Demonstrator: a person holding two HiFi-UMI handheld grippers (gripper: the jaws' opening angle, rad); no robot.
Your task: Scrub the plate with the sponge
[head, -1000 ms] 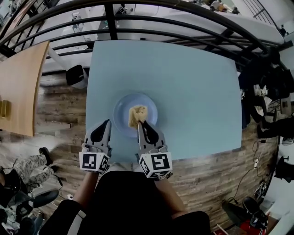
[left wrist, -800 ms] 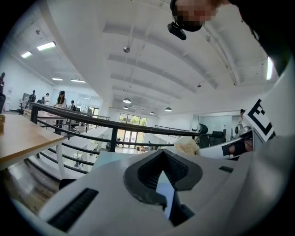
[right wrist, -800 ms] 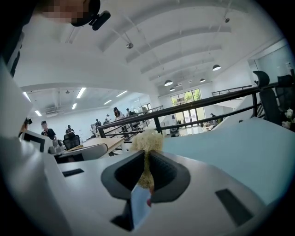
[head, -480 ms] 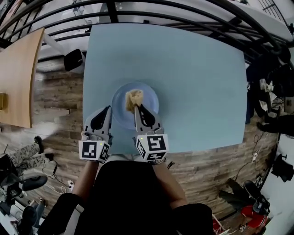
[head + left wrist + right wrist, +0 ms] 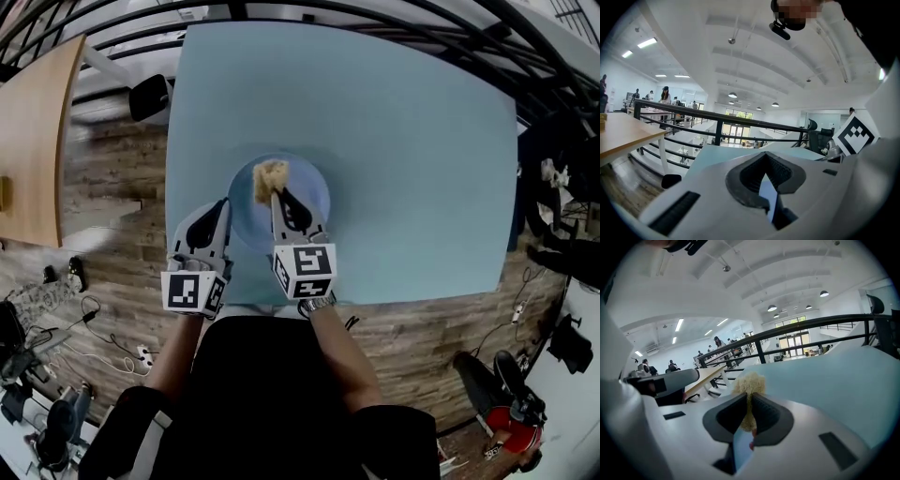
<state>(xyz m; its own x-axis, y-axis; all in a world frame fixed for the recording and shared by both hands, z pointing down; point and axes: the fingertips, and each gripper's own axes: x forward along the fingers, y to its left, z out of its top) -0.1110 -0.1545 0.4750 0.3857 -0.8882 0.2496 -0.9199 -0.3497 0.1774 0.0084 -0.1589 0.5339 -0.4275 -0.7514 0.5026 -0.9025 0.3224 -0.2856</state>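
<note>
A pale blue plate (image 5: 305,202) lies on the light blue table (image 5: 403,141) near its front edge. My right gripper (image 5: 275,193) is shut on a tan, fuzzy sponge (image 5: 270,176) and holds it over the plate's far left part. In the right gripper view the sponge (image 5: 749,384) sticks up out of the right gripper (image 5: 750,405). My left gripper (image 5: 223,202) sits at the plate's left rim, shut, with nothing in it. The left gripper view shows the left gripper (image 5: 765,158) with its jaws together and a sliver of blue table behind them.
A wooden table (image 5: 33,141) stands to the left across a strip of plank floor. A black stool (image 5: 150,97) sits by the blue table's far left corner. A black railing (image 5: 394,19) runs along the far side. Cables (image 5: 94,337) lie on the floor.
My right gripper has carried the sponge from the plate's middle toward its far left part. The left gripper has stayed beside the plate's left rim.
</note>
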